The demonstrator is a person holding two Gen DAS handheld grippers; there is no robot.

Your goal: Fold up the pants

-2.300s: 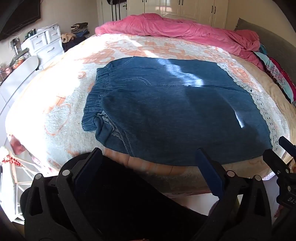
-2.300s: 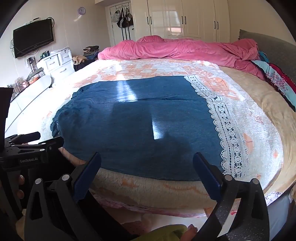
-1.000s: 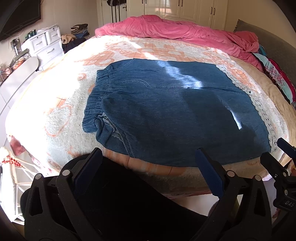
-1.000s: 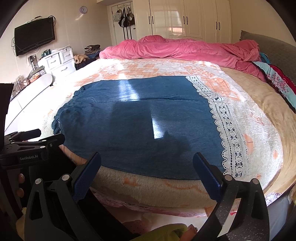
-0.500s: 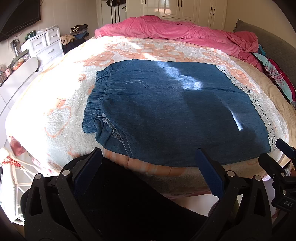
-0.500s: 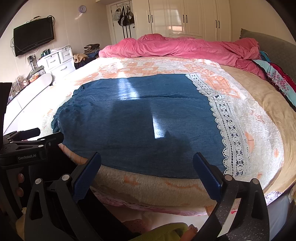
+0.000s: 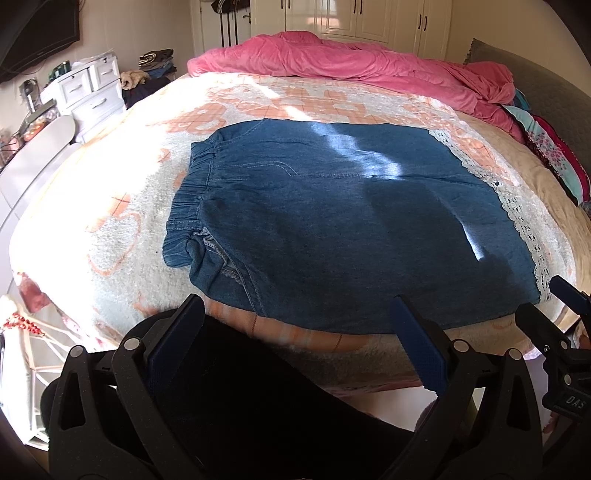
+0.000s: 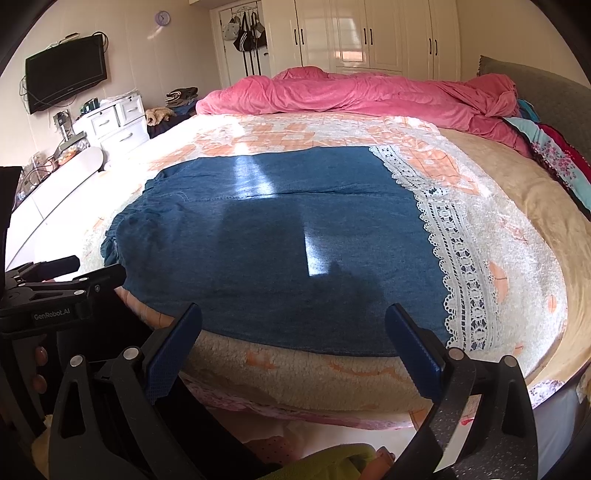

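Note:
Blue denim pants (image 7: 332,221) lie flat on the bed, folded lengthwise, the elastic waistband at the left and white lace hems (image 7: 517,218) at the right. They also show in the right wrist view (image 8: 280,240), with the lace (image 8: 454,254) on the right. My left gripper (image 7: 295,332) is open and empty, held off the bed's near edge below the waistband end. My right gripper (image 8: 293,336) is open and empty, off the near edge below the leg end. Each gripper shows at the edge of the other's view.
A pink duvet (image 7: 351,62) is bunched along the far side of the bed. The fleece blanket (image 7: 110,221) covers the mattress. White drawers (image 7: 88,92) stand at the left, wardrobes (image 8: 369,33) behind, a TV (image 8: 66,74) on the left wall.
Both grippers have drifted very slightly; the pants sit a little lower in the left view. Nothing was gripped or released.

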